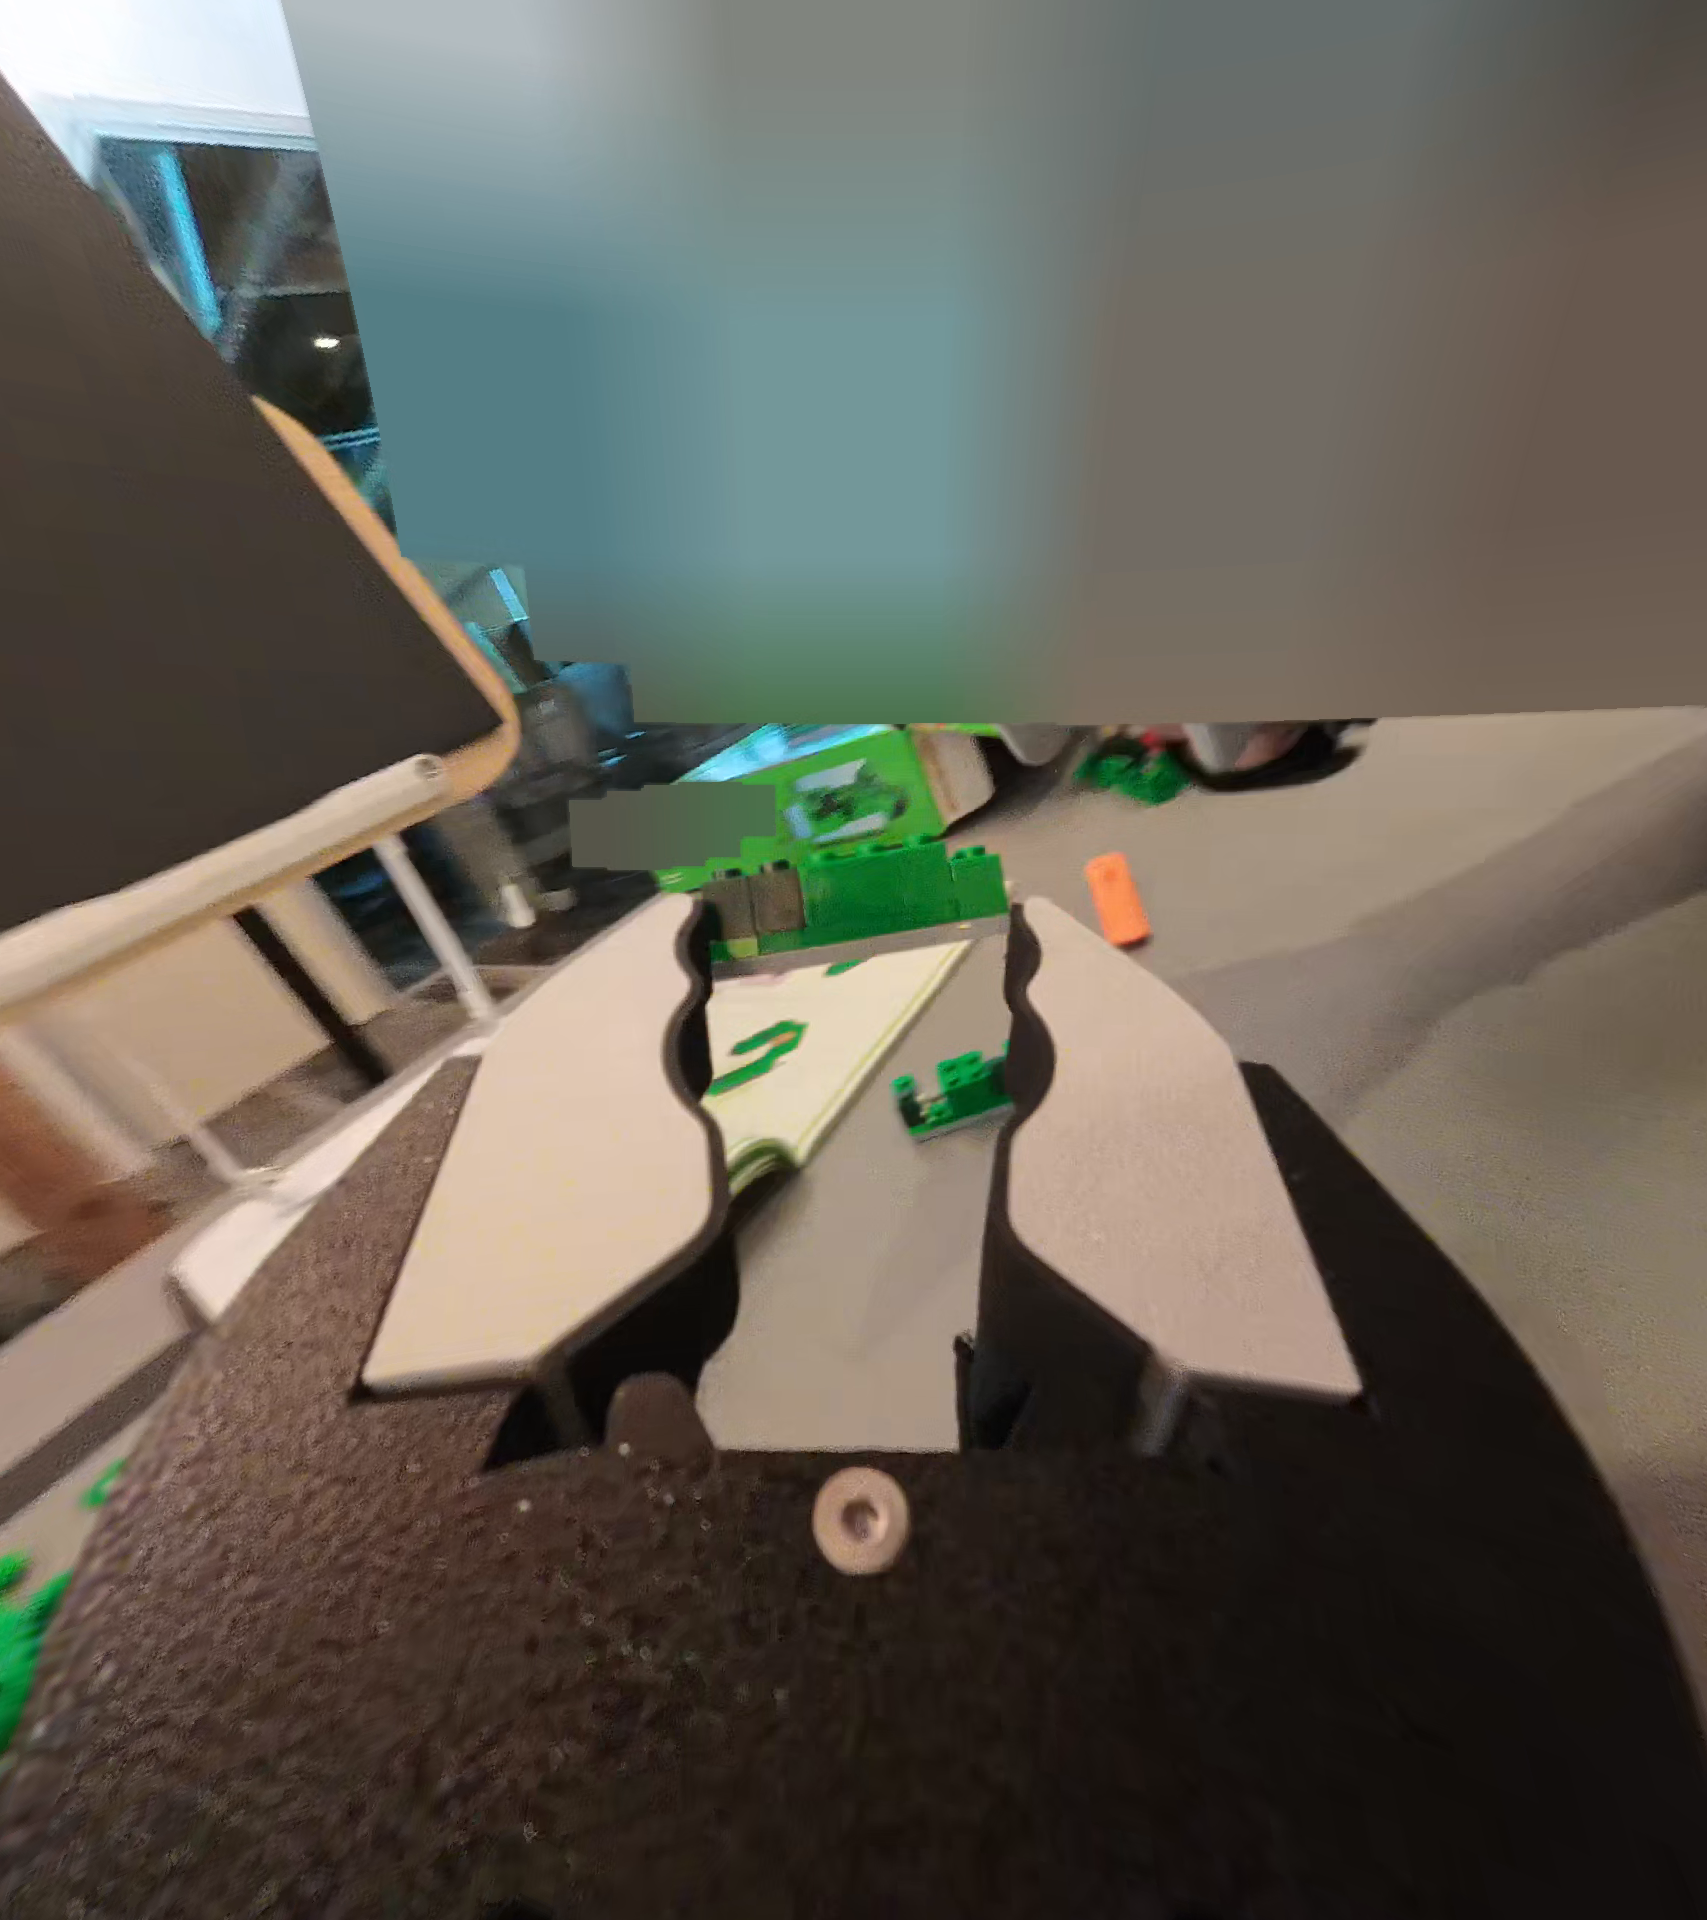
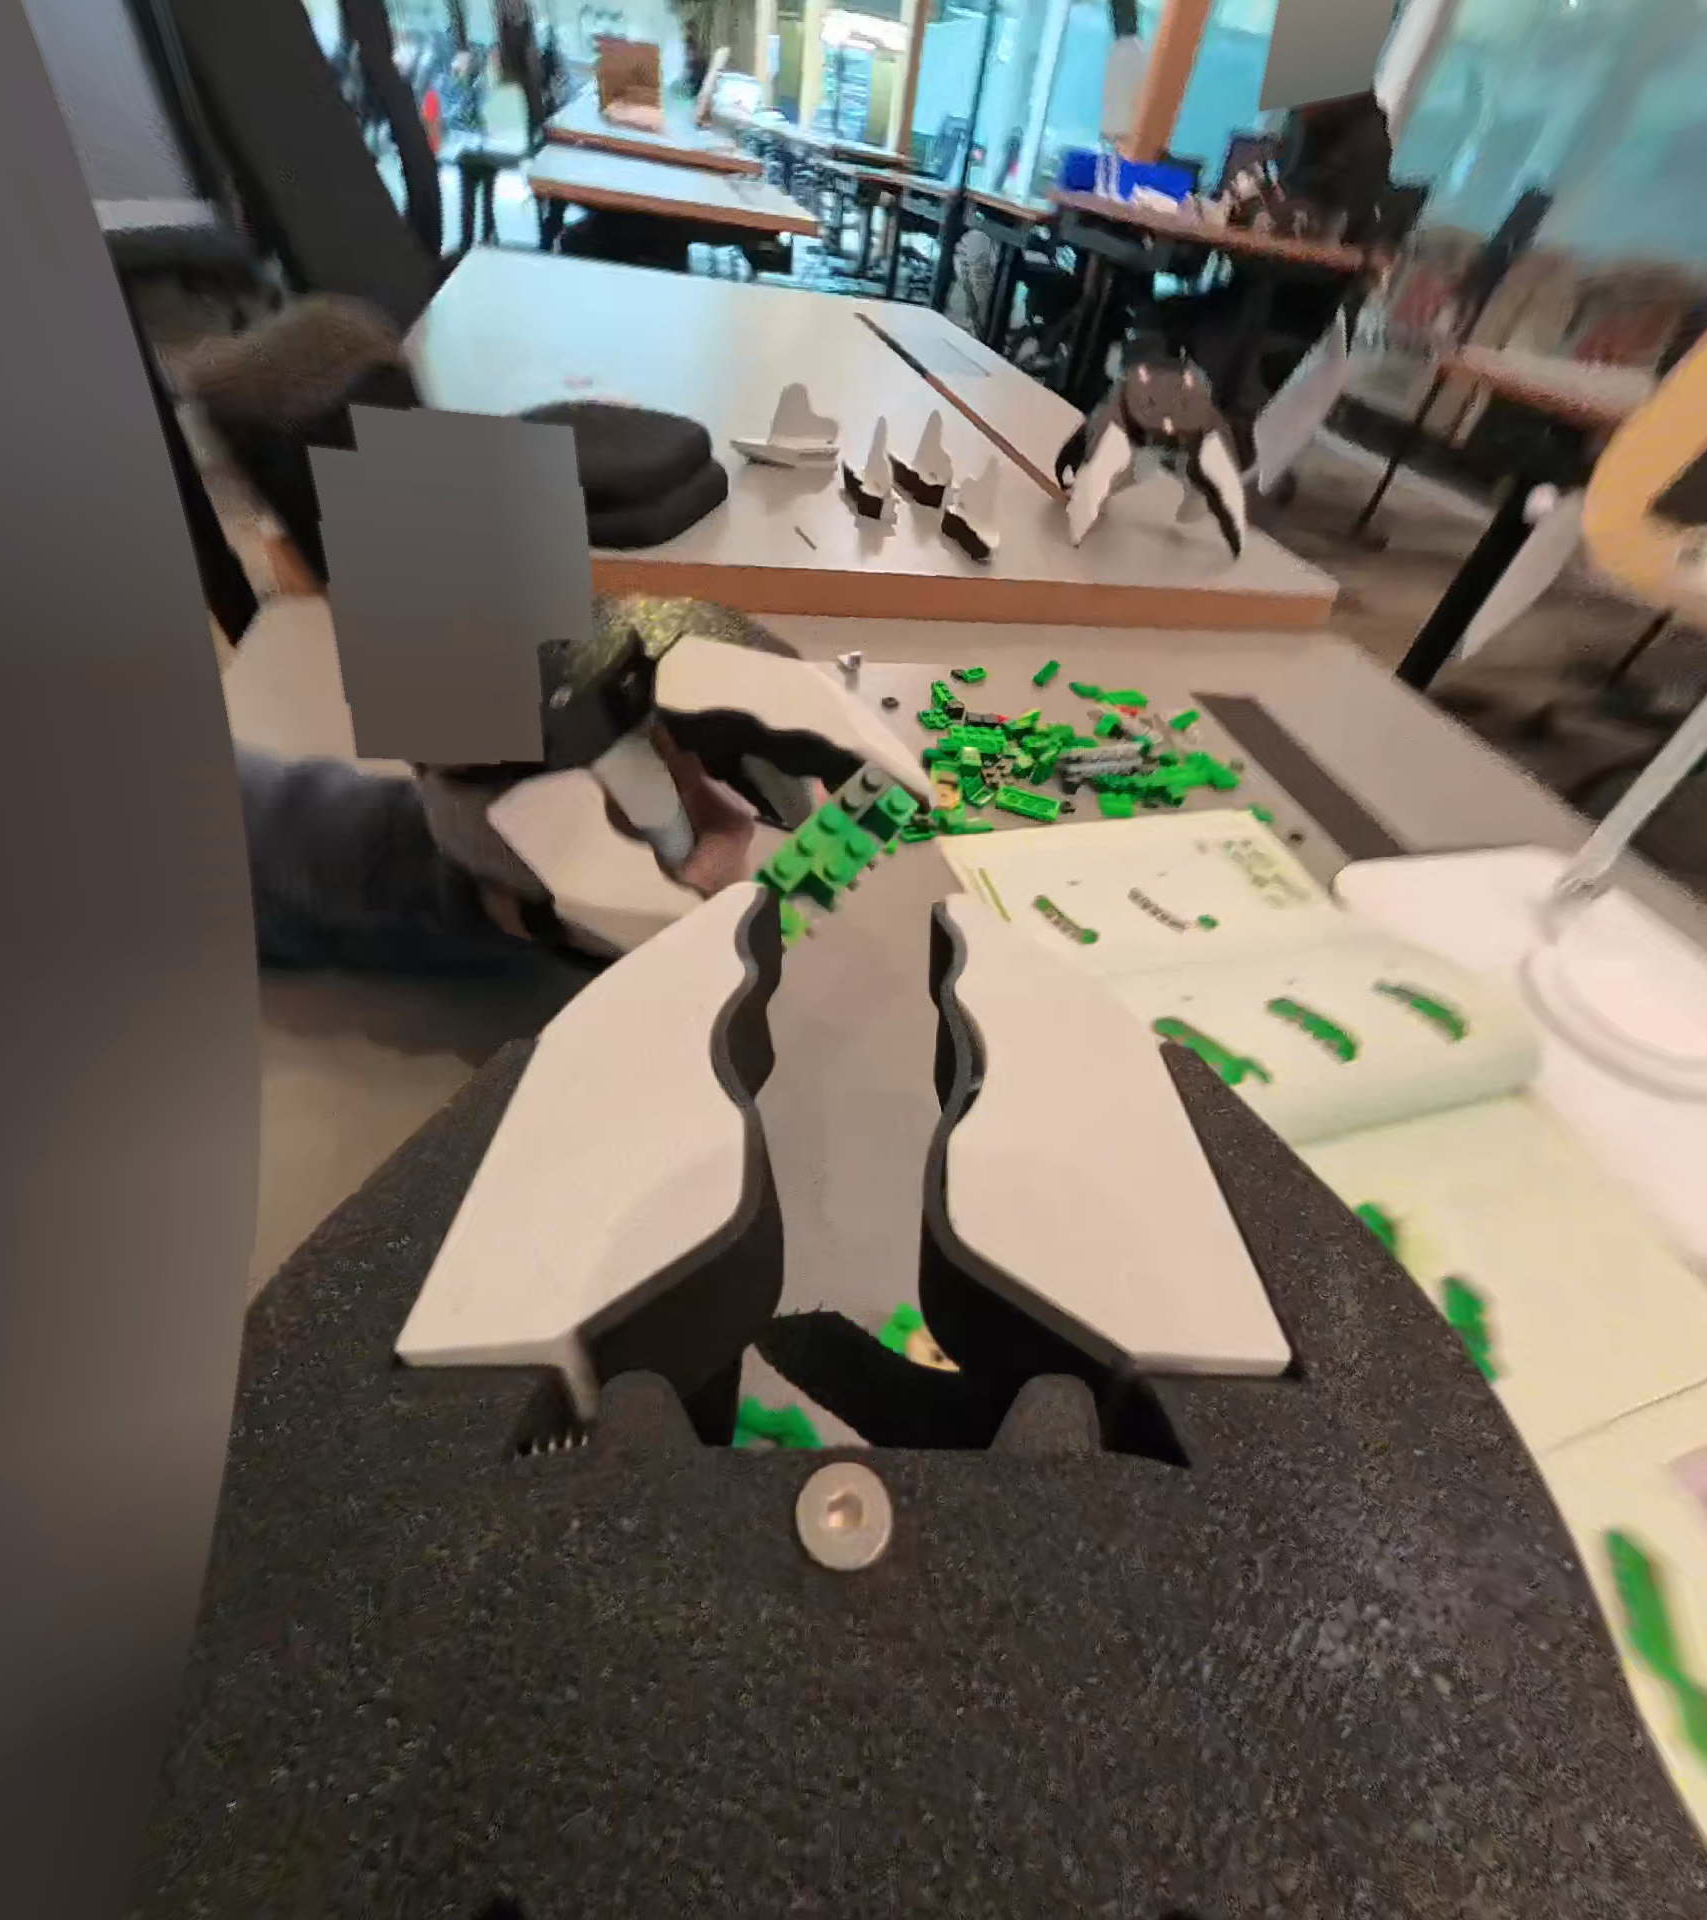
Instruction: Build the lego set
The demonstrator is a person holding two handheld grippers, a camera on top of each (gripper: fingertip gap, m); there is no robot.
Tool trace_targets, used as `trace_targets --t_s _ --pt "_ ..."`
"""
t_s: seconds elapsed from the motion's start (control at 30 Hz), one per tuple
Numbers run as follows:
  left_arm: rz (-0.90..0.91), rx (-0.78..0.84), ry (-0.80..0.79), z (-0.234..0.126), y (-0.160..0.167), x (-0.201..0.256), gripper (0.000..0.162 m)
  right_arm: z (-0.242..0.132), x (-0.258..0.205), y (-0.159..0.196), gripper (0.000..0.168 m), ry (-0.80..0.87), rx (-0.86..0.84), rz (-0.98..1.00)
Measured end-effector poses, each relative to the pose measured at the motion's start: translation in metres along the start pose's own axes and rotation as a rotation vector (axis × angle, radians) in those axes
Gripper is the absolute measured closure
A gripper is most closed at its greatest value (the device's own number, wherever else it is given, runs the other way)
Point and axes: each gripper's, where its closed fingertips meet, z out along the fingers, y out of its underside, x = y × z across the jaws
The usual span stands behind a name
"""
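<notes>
My left gripper (image 1: 859, 930) is shut on a green lego assembly (image 1: 880, 883) with grey bricks at one end, held across its fingertips. In the right wrist view the same assembly (image 2: 828, 847) hangs tilted above the table at the left gripper's white fingers (image 2: 787, 707), with a person's hand (image 2: 714, 831) on the handle. My right gripper (image 2: 849, 914) is open and empty, just in front of the assembly. The open instruction booklet (image 2: 1192, 935) lies to its right and shows under the left gripper too (image 1: 807, 1049). A pile of loose green and grey pieces (image 2: 1057, 748) lies beyond.
A small green piece (image 1: 953, 1091), an orange part (image 1: 1117, 899) and a green box (image 1: 838, 790) lie on the grey table. A chair (image 2: 1701, 457) stands at the far right. A second table (image 2: 683, 312) behind holds spare gripper fingers (image 2: 922, 478).
</notes>
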Motion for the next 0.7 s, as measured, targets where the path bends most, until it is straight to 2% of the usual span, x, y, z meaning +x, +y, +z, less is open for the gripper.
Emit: trace_targets --t_s 0.1,0.23,0.4,0.47,0.6,0.63,0.7 --pt "0.152 -0.067 -0.04 0.004 0.007 0.003 0.108 0.011 -0.002 0.0 0.138 -0.021 -0.021 0.165" --pt "0.275 -0.111 -0.055 0.006 0.011 0.007 0.108 0.023 0.004 0.014 0.136 0.047 -0.135 0.151" --pt "0.31 -0.119 -0.053 0.005 0.013 0.01 0.108 0.032 -0.004 0.027 0.14 -0.002 -0.247 0.194" --pt "0.32 -0.119 -0.051 0.005 0.012 0.01 0.108 0.033 -0.006 0.028 0.149 -0.028 -0.252 0.213" --pt "0.314 -0.094 -0.05 0.004 0.01 0.011 0.108 0.032 -0.007 0.027 0.149 -0.056 -0.254 0.238" --pt "0.308 -0.088 -0.047 0.005 0.01 0.012 0.106 0.032 -0.006 0.028 0.15 -0.052 -0.257 0.233" --pt "0.298 -0.107 -0.003 0.006 0.015 0.016 0.085 0.029 0.004 0.034 0.15 -0.006 -0.287 0.194"
